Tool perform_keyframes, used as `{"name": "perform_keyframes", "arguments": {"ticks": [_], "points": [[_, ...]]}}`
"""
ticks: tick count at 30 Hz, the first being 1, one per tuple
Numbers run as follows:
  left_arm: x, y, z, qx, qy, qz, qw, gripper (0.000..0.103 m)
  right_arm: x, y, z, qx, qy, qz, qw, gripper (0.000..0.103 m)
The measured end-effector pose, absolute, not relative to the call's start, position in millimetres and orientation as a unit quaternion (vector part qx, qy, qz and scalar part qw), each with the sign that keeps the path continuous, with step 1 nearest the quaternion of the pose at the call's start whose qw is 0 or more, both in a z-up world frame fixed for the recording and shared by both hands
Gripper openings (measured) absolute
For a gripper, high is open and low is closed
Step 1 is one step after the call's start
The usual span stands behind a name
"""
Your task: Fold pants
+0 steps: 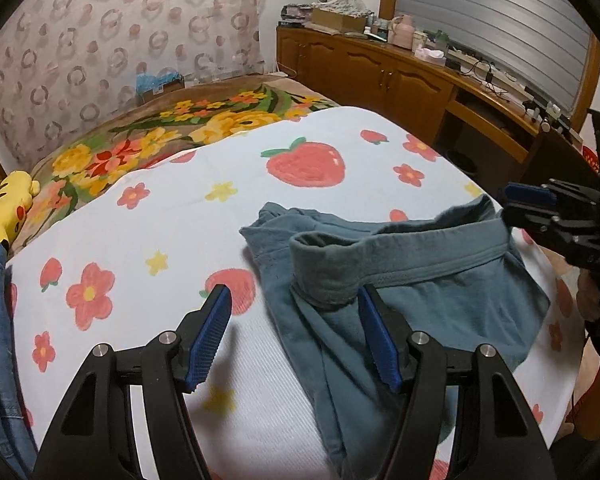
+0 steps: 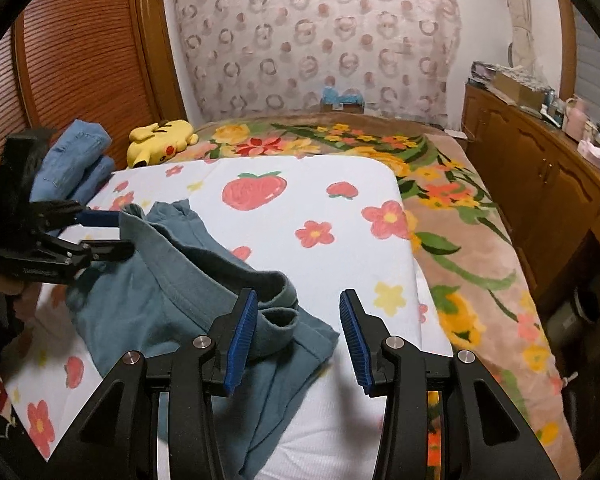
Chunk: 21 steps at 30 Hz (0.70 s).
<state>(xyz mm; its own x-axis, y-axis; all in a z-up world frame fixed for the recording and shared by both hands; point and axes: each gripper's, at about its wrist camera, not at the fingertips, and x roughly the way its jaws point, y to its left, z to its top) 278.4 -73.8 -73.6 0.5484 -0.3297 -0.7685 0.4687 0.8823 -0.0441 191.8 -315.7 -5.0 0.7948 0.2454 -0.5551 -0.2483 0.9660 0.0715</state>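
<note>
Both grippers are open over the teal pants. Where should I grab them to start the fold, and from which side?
Grip the waistband, the thick raised band standing off the strawberry sheet, probably one end each. The left gripper would come in at the curled end beside its inner finger; the right gripper at the end by its own. A raised edge lets a pad slip underneath.
</note>
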Motion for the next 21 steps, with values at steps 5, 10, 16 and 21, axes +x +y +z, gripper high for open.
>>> {"name": "perform_keyframes", "arguments": {"ticks": [5, 10, 16, 21], "points": [[283, -71, -79, 0.078, 0.42, -0.224, 0.876, 0.066, 198, -310, -8, -0.007, 0.303, 0.136, 0.943, 0.045], [283, -67, -80, 0.067, 0.419, -0.229, 0.876, 0.066, 213, -311, -5, -0.002, 0.31, 0.151, 0.939, 0.045], [282, -66, -79, 0.065, 0.414, -0.23, 0.878, 0.066, 237, -315, -5, 0.018, 0.328, 0.168, 0.929, 0.044], [282, -65, -78, 0.061, 0.411, -0.233, 0.879, 0.066, 250, -316, -9, 0.029, 0.345, 0.186, 0.92, 0.039]]}}
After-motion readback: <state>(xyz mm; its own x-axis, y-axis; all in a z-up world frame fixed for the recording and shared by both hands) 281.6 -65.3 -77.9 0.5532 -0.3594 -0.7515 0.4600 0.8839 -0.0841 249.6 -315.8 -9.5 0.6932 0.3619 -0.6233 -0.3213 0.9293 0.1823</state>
